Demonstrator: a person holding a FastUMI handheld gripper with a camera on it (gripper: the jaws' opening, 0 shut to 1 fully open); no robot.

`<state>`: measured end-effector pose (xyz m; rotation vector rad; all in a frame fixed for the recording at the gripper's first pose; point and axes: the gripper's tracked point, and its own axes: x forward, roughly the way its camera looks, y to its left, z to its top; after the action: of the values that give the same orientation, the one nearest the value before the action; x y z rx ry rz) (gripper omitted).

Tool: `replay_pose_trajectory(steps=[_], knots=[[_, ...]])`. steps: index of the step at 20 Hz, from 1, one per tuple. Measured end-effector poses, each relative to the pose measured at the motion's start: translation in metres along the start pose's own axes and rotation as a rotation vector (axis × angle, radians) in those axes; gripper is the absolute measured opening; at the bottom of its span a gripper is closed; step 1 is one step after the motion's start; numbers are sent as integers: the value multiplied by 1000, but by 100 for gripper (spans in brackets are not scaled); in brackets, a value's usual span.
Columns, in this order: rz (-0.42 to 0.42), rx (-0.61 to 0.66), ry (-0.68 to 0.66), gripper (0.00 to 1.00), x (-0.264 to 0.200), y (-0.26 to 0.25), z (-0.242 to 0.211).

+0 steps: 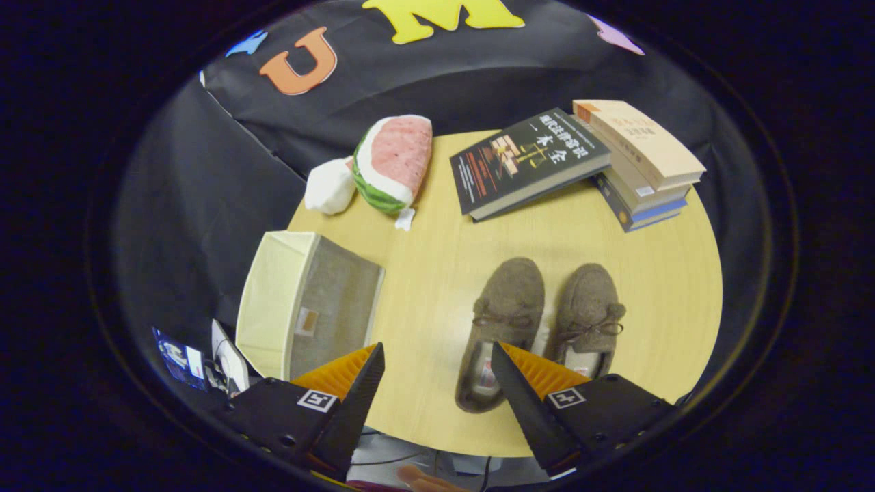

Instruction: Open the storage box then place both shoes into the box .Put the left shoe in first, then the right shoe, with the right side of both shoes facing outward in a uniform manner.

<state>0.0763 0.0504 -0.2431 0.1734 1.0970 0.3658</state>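
Jaws of the gripper (437, 355) spread wide and empty above the near worktop (437, 273); storage box (307, 311) left, both shoes (540, 321) right, neither yet boxed.

Pale yellow wood-grain on the desk (437, 273), warm and even. Just ahead of the tongs (437, 355), which stand spread wide with nothing between them, the left shoe (502, 321) and the right shoe (588, 314) are both fuzzy taupe-brown, each with a darker brown bow and a light lining. Off beside the left finger, the storage box (307, 314) shows cream fabric outside and greyish beige inside, with a small tan patch. Well beyond, a watermelon plush (393, 160): pink flesh, white rind, green striped skin. A black book (526, 160) carries white, yellow and red print. Beside it, a book stack (639, 164), tan on top, blue at the bottom.
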Motion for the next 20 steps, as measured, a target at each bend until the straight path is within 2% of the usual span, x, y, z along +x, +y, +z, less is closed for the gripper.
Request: replay_pose_trajectory(steps=[2,8,12,13,14,17,19,20], knots=[[-40,10,20,95,10,-25,-14],[-94,92,79,95,44,-74,-38],[-91,93,106,92,63,-84,-45],[-94,92,107,90,63,-85,-45],[-89,90,110,80,64,-85,-46],[-93,77,115,80,68,-83,-47],[-105,65,128,68,70,-83,-50],[-113,57,133,67,72,-84,-52]])
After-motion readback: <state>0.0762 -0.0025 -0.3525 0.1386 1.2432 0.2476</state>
